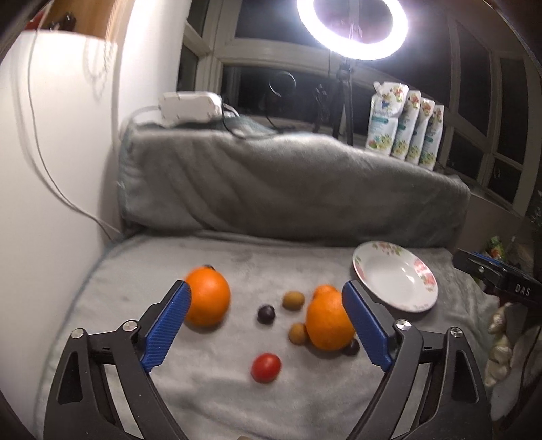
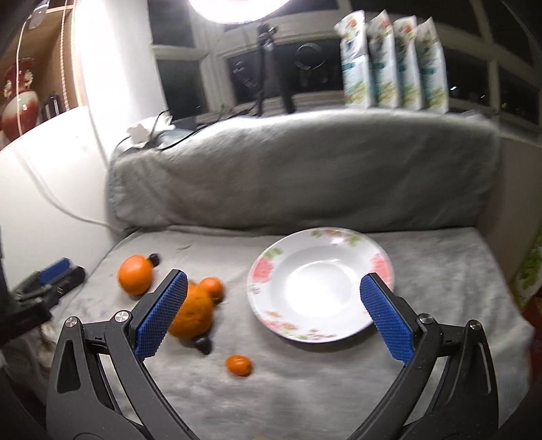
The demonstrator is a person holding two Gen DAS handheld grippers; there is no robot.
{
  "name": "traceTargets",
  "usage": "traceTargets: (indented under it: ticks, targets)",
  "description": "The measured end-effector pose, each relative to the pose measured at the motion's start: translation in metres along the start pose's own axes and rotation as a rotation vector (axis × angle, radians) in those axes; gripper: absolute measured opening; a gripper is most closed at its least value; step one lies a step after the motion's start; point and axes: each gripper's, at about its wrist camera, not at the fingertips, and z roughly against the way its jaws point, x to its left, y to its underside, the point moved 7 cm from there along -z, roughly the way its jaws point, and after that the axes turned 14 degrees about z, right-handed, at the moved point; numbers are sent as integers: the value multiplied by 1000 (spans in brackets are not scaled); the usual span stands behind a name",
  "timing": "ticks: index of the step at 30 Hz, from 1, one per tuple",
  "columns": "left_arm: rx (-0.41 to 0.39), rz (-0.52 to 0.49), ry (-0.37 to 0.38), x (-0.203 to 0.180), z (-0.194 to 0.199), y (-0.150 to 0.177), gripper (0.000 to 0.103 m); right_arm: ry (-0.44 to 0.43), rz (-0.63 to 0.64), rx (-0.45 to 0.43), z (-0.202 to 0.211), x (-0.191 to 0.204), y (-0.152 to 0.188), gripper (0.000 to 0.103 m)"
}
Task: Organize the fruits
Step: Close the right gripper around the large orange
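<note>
Fruit lies on a grey blanket. In the left wrist view there is a round orange (image 1: 207,296) at left, a knobbly orange (image 1: 328,321) at right, two small brown fruits (image 1: 293,300), two dark plums (image 1: 266,314) and a red tomato (image 1: 266,367). An empty floral plate (image 1: 394,281) sits at the right; it also shows in the right wrist view (image 2: 320,284). My left gripper (image 1: 264,318) is open above the fruit. My right gripper (image 2: 274,308) is open and empty, over the plate's left rim, beside the knobbly orange (image 2: 193,314). A small orange fruit (image 2: 239,365) lies nearer.
A grey cushion back (image 1: 288,182) rises behind the seat. A white wall (image 1: 50,169) with a cable borders the left. A ring light on a tripod (image 1: 352,27) and several refill pouches (image 1: 406,122) stand on the window sill.
</note>
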Motion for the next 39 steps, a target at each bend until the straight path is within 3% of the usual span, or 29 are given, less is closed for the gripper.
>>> traceTargets:
  ticks: [5, 8, 17, 20, 29, 39]
  targets:
    - [88, 8, 52, -3, -13, 21, 82, -145, -26, 68, -21, 22, 5, 103]
    - [140, 12, 83, -8, -20, 33, 78, -224, -43, 116, -34, 35, 10, 97]
    - [276, 34, 158, -20, -45, 63, 61, -383, -109, 223, -72, 62, 26, 88]
    - [307, 46, 177, -22, -53, 67, 55, -406, -131, 248, -84, 67, 29, 88]
    - [355, 88, 205, -24, -70, 74, 52, -456, -150, 297, -107, 78, 35, 87]
    - [377, 110, 211, -22, -80, 74, 49, -450, -114, 317, -118, 89, 37, 87]
